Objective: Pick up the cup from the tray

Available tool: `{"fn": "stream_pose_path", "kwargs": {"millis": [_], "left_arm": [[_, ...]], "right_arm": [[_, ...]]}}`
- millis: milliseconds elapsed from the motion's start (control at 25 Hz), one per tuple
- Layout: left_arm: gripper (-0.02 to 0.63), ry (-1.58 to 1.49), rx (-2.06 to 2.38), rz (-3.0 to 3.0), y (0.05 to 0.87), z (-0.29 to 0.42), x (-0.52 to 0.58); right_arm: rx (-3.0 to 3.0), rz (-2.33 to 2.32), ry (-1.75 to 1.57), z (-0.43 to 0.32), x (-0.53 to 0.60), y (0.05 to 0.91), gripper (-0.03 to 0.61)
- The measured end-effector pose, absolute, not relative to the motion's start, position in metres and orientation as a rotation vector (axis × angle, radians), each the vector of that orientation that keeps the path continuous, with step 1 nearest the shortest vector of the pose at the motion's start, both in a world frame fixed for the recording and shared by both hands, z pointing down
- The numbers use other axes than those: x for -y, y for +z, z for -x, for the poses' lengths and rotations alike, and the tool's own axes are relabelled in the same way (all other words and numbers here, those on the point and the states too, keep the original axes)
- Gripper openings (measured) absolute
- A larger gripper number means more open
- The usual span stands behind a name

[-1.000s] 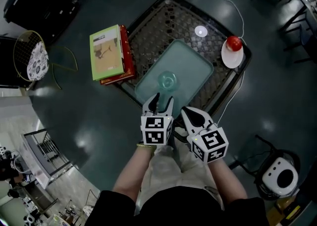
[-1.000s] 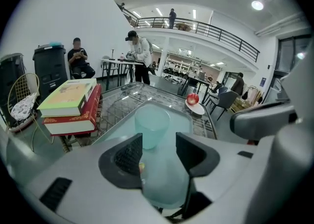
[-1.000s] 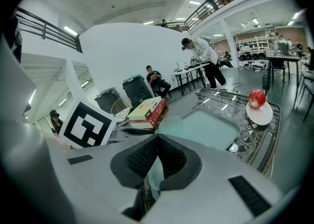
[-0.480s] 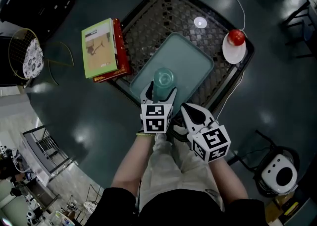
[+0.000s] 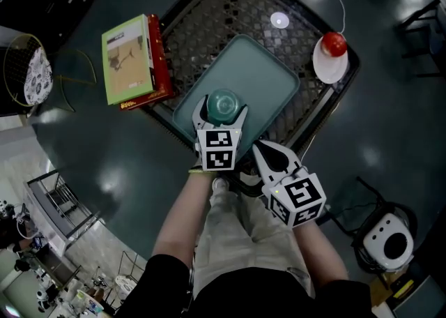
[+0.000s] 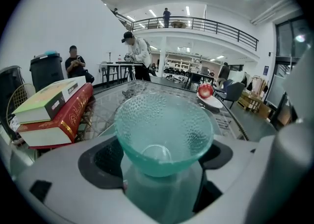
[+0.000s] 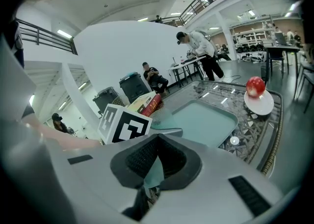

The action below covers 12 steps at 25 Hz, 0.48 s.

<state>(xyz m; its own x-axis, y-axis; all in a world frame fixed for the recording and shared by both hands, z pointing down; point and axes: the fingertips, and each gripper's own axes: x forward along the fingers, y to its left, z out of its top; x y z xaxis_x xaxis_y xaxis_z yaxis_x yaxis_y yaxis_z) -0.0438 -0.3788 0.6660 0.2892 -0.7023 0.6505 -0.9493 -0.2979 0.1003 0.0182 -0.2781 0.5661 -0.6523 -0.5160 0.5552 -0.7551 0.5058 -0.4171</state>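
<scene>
A teal dimpled glass cup (image 5: 224, 103) stands upright on the near end of a pale teal tray (image 5: 259, 71). My left gripper (image 5: 223, 107) reaches onto the tray with one finger on each side of the cup. Its jaws are opening and stand wide. In the left gripper view the cup (image 6: 164, 132) fills the space between the jaws, and I see no pad pressing on it. My right gripper (image 5: 269, 160) hangs shut and empty near my knees, short of the tray's (image 7: 206, 115) near corner.
The tray lies on a dark wire-mesh table (image 5: 209, 27). Two stacked books (image 5: 132, 62) lie at the table's left corner. A red apple (image 5: 334, 44) on a white plate (image 5: 327, 71) sits at the right corner. A wire basket (image 5: 28, 76) stands on the floor at left.
My left gripper has moved forward over the tray's near edge, and its jaws have spread around the cup. The right gripper has stayed where it was.
</scene>
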Motion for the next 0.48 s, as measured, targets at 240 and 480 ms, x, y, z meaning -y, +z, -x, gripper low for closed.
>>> {"fn": "stream_pose_path", "kwargs": {"millis": [240, 480], "left_arm": [[0.426, 0.69, 1.508, -2.093, 0.6677, 0.0414, 0.3874], [0.382, 0.71, 1.525, -2.084, 0.6691, 0.0427, 0.3867]], "right_arm": [[2.385, -1.049, 0.939, -0.0205, 0.2797, 0.5738, 0.009], [2.388, -1.05, 0.946, -0.0217, 0.2781, 0.5737, 0.009]]}}
